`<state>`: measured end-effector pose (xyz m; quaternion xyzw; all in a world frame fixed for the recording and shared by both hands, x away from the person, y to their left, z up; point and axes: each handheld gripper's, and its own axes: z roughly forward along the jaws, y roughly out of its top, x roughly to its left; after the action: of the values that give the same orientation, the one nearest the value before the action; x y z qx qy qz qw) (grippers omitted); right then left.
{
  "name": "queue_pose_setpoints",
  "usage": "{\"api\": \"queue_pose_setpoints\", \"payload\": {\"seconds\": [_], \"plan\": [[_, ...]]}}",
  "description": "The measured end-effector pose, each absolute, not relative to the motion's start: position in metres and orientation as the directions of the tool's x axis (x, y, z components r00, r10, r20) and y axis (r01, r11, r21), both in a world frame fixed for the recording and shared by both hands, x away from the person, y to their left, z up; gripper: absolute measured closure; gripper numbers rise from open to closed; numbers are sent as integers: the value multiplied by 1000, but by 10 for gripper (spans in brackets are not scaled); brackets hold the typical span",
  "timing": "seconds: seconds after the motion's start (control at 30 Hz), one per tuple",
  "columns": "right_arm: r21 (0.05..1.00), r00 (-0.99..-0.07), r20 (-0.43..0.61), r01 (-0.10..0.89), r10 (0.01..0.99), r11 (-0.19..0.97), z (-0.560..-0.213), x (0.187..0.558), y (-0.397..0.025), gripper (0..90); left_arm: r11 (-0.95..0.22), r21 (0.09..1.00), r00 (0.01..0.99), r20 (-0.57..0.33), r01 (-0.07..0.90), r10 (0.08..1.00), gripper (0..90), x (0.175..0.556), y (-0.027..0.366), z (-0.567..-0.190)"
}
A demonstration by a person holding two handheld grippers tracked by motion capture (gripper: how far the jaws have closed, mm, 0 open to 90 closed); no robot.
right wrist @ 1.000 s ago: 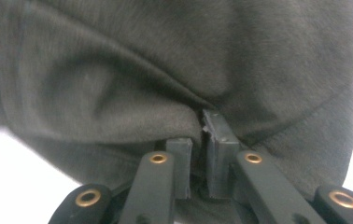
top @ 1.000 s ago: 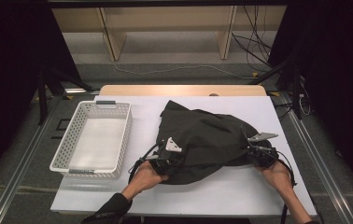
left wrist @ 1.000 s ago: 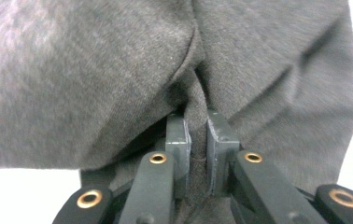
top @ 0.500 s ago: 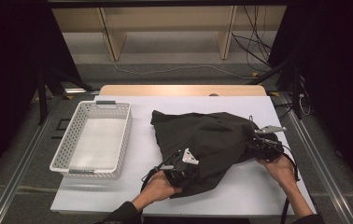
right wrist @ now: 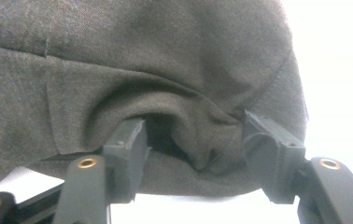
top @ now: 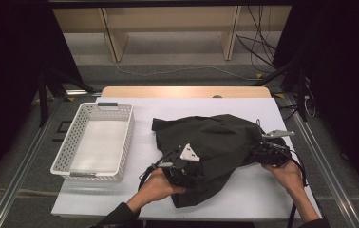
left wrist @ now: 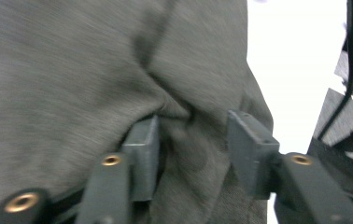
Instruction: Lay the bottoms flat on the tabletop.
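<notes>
**Both tongs in the dark cloth**

Tongs first: each of mine has its jaws spread partway, with a bunched fold of the dark garment [top: 215, 142] between the pads. From the pictures I cannot tell whether either pair is truly pinching that fold or merely pushed into it.

Going by size, the white table [top: 263, 190] carries everything. On its left part sits the white perforated basket [top: 73, 147], well apart from the cloth. The garment lies crumpled on the table's right half, its near edge close to me. My left gripper [top: 180, 166] is buried in the cloth's near-left edge, with my left hand [top: 158, 185] behind it. My right gripper [top: 268, 153] meets the cloth's right edge, held by my right hand [top: 289, 173].

In the left gripper view, the fold [left wrist: 188, 140] rises between the pads.
</notes>
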<state>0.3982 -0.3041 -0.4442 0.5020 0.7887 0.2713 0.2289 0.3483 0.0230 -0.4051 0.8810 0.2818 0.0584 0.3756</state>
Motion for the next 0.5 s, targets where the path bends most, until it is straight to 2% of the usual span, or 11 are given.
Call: {"api": "queue_pose_setpoints", "payload": {"seconds": [0.13,0.23,0.4,0.5], "plan": [[664,-393,-66,669,917,334,-443,396,-306,371,-511,720,799,-102,470,592,408,359,40,-388],[670,-394,-59,665,917,329,-441,393,-307,347,-465,745,761,-88,479,642,389,369,57,-376],[687,-391,-17,664,920,295,-440,385,-307,297,-432,752,609,53,497,792,338,408,68,-381],[688,-405,-18,658,914,305,-438,377,-303,286,-385,721,598,-52,576,800,283,428,72,-398]]}}
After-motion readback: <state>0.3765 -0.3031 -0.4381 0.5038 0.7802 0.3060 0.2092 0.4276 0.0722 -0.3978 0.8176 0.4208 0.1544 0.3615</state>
